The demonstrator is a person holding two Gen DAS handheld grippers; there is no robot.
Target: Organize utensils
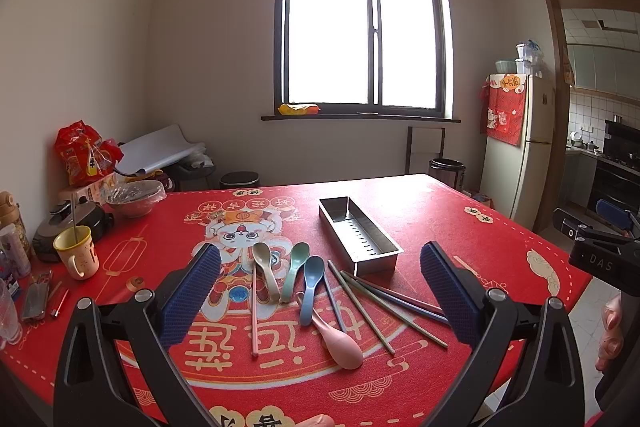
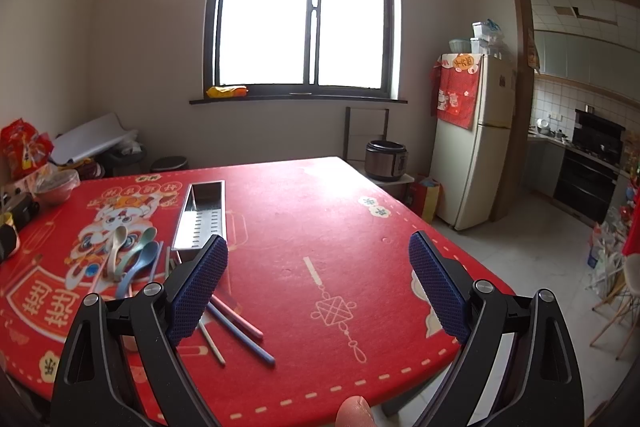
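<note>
The metal tray [image 1: 360, 233] stands empty mid-table on the red cloth [image 1: 440, 211]; nothing looks sorted yet. Four spoons [image 1: 306, 283] and the scattered chopsticks [image 1: 384, 301] lie loose just before it, all left to put away. The left gripper [image 1: 320, 291] and right gripper [image 2: 318, 283] hover with fingers spread, holding nothing. "DAS" shows on the right gripper's body; the cloth's large printed characters appear upside down.

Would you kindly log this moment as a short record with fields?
surface: red printed tablecloth
container: rectangular stainless steel tray, nothing in it
spoons: beige spoon, green spoon, blue spoon, pink spoon, all loose on the cloth
chopsticks: scattered chopsticks beside the spoons, outside the tray
left tool: open, above the utensils, holding nothing
right tool: open, holding nothing
</note>
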